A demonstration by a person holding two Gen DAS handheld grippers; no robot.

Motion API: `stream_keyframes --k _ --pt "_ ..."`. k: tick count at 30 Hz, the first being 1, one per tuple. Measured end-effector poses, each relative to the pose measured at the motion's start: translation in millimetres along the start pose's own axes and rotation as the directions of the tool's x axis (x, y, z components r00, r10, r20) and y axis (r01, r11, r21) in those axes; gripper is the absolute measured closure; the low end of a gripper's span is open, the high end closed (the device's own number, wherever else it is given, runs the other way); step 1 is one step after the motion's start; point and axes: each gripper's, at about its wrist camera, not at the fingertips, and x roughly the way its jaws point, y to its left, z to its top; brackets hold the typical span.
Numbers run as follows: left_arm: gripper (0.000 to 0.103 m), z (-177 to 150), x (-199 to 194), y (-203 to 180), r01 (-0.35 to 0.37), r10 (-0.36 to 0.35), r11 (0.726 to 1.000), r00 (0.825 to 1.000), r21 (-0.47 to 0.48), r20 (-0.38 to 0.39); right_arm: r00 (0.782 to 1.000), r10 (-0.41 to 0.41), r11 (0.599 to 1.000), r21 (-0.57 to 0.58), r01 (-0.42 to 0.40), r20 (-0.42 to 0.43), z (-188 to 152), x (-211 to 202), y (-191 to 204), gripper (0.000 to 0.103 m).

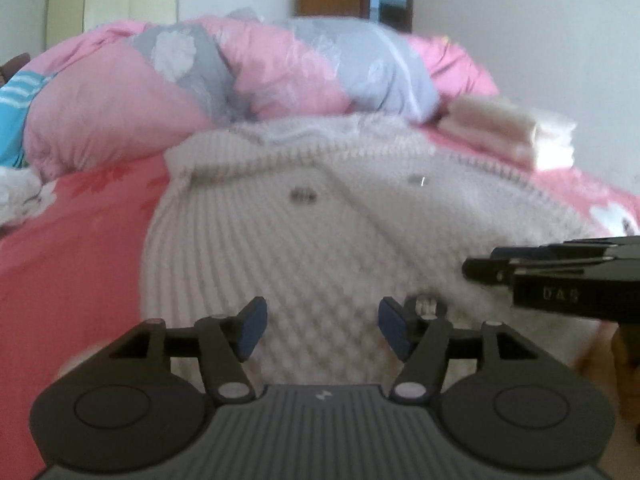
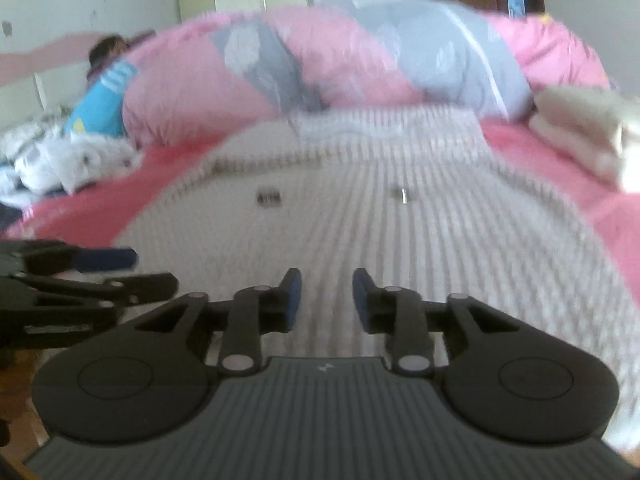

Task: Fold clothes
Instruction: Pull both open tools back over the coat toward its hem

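A: Left hand-held gripper [image 1: 320, 326], own camera: blue pads set wide apart, nothing between them, only knit showing in the gap. Both views smeared with blur.

B: And what lies under it?

A: Cream ribbed cardigan [image 1: 320, 220], spread flat on the pink bed sheet [image 1: 72, 248]. It fills the middle of the frame; its near hem is hidden behind the gripper body. Two small dark marks sit on its front, possibly buttons or clasps, too blurred to call.

B: Far left?

A: Blue striped garment [image 1: 16, 116], cut off by the frame edge in the left view. A rumpled white pile [image 2: 68, 160] lies below it, details unreadable. Behind the cardigan, a pink and grey quilt [image 1: 240, 72] is heaped across the bed.

B: Right hand-held gripper?

A: From its own camera, the right hand-held gripper [image 2: 326, 300] has pads parted, a narrower gap than the left, and empty. It hovers over the cardigan's lower half. Whether either one touches the knit I cannot tell. In the left view it enters only from the right edge, side-on.

B: Far right?

A: Folded stack of pale clothes [image 1: 512, 136] on the sheet, just beside the quilt's end, apart from the cardigan. In the right view it is blurred and cropped.
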Motion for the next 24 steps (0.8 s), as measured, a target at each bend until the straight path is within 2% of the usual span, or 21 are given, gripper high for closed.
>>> stream_keyframes --k 2,4,8,11,14,20,24 --pt "0.034 -11 -9 0 -0.014 0.015 1.0 0.999 -0.027 0.035 1.0 -0.006 0.999 0.033 0.006 0.004 -12 2 -4 0.069" --pt "0.032 -14 -17 2 -0.018 0.021 0.998 0.998 -0.057 0.053 1.0 -0.013 0.999 0.047 0.013 0.01 -18 2 -4 0.062" --pt "0.031 -12 -37 1 -0.036 0.042 0.996 0.996 -0.078 0.082 0.997 -0.04 0.999 0.033 0.038 0.063 -20 -11 5 0.061" --pt "0.026 -9 -49 -2 -0.047 0.056 0.995 0.993 -0.084 0.103 0.991 0.004 1.0 0.015 -0.006 0.136 -23 -32 12 0.061" --pt "0.025 -9 -53 -5 -0.076 0.082 0.994 0.994 -0.082 0.074 0.986 0.042 0.999 -0.014 -0.04 0.161 -26 -45 19 0.06" --pt "0.019 -20 -48 -4 -0.148 0.145 0.985 0.989 -0.087 -0.041 0.988 0.081 0.997 -0.015 -0.08 0.134 -31 -51 28 0.06" --pt "0.017 -23 -48 0 -0.159 0.154 0.983 0.986 -0.093 -0.067 0.99 0.091 0.996 -0.023 -0.089 0.104 -36 -46 34 0.06"
